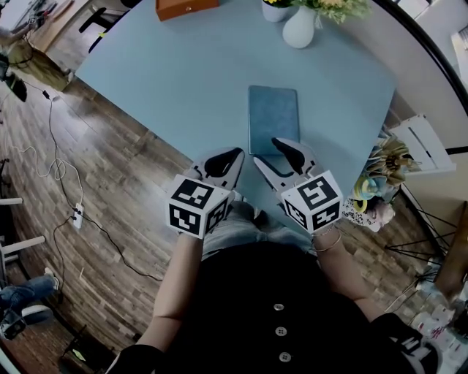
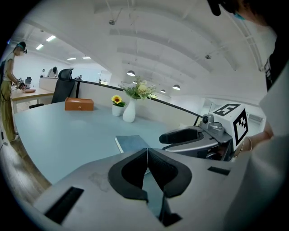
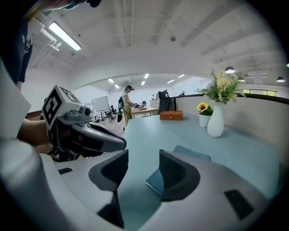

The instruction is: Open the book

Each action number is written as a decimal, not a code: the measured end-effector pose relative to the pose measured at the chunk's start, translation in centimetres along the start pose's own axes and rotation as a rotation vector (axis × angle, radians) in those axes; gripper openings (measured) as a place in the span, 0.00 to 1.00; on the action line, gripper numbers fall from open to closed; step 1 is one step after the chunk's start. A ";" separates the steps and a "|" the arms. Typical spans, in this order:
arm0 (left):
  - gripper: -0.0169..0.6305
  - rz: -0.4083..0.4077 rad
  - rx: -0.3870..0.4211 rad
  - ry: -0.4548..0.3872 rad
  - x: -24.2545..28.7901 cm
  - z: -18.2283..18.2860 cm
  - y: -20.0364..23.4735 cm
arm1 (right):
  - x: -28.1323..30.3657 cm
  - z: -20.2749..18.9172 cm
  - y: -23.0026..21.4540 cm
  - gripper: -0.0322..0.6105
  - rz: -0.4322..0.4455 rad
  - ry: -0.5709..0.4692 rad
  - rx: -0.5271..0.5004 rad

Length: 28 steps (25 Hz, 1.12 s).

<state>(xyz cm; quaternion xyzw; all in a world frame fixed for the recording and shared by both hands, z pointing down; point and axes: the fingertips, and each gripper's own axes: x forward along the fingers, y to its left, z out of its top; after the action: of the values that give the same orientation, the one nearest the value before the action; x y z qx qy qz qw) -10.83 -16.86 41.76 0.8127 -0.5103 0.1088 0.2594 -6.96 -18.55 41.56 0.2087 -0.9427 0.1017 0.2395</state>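
**Closed book at the desk's near edge, one gripper pinched shut, one spread**

In its own view, the left gripper (image 2: pixel 147 155) has its dark pads pressed together with nothing between them. In the head view, the left gripper (image 1: pixel 235 153) hangs over the near edge of the desk (image 1: pixel 183 80), just left of the book (image 1: pixel 273 119).

The right gripper (image 3: pixel 143 162) has its jaws spread. Its own view shows the book's (image 3: pixel 156 179) near corner in the gap, close to the right-hand pad. No view settles whether they touch. The head view shows only that the right gripper (image 1: pixel 265 150) overlaps the book's near short edge. Each gripper view also catches the other gripper just beside it.

The book is teal, lies flat and is closed. It sits near the desk's near edge, with its long sides running toward the far edge. The left gripper view shows its pale page edge (image 2: pixel 131 143), which the head view does not.

Bare desk lies all around the book: a wide stretch toward the left edge, less toward the right.

Well apart along the far edge stand a white vase (image 1: pixel 298 28) with flowers, a small sunflower pot (image 2: pixel 117 108) beside it, and a wooden box (image 1: pixel 186 7) further left.

Only the gripper views show a person (image 3: pixel 128 106) standing at another table beyond. Only the head view shows a cable (image 1: pixel 55 146) on the floor left of the desk.
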 end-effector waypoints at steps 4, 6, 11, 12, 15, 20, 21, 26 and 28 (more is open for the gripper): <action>0.05 -0.021 -0.022 0.013 -0.3 -1.0 0.5 | 0.3 -0.9 0.1 0.38 -0.014 0.040 -0.008; 0.05 -0.037 -0.048 0.009 -0.3 -1.5 0.7 | 0.3 -1.2 0.0 0.38 -0.027 0.063 -0.015; 0.05 -0.059 -0.077 0.021 -0.2 -2.5 1.2 | 0.2 -1.6 -0.3 0.37 -0.051 0.106 -0.032; 0.05 -0.060 -0.080 0.019 -0.1 -2.6 1.4 | 0.2 -1.7 -0.4 0.37 -0.053 0.116 -0.037; 0.05 -0.068 -0.093 0.011 0.3 -2.8 1.5 | 0.1 -2.1 -0.5 0.34 -0.052 0.140 -0.051; 0.05 -0.090 -0.084 0.000 0.7 -2.9 1.2 | 0.8 -2.5 -0.4 0.32 -0.046 0.171 -0.073; 0.05 -0.092 -0.082 -0.006 0.7 -2.9 1.2 | 1.0 -2.5 -0.4 0.32 -0.044 0.181 -0.078; 0.05 -0.102 -0.072 -0.018 0.9 -3.0 0.9 | 2.0 -2.7 -0.5 0.32 -0.036 0.212 -0.102; 0.05 -0.112 -0.067 -0.020 1.0 -3.2 0.7 | 2.4 -2.9 -0.5 0.31 -0.032 0.222 -0.109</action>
<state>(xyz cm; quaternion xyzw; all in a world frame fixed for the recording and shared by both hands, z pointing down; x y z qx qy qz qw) -10.74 -16.16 45.07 0.8320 -0.4698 0.0690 0.2870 -7.48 -18.96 45.29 0.1979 -0.9110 0.0689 0.3551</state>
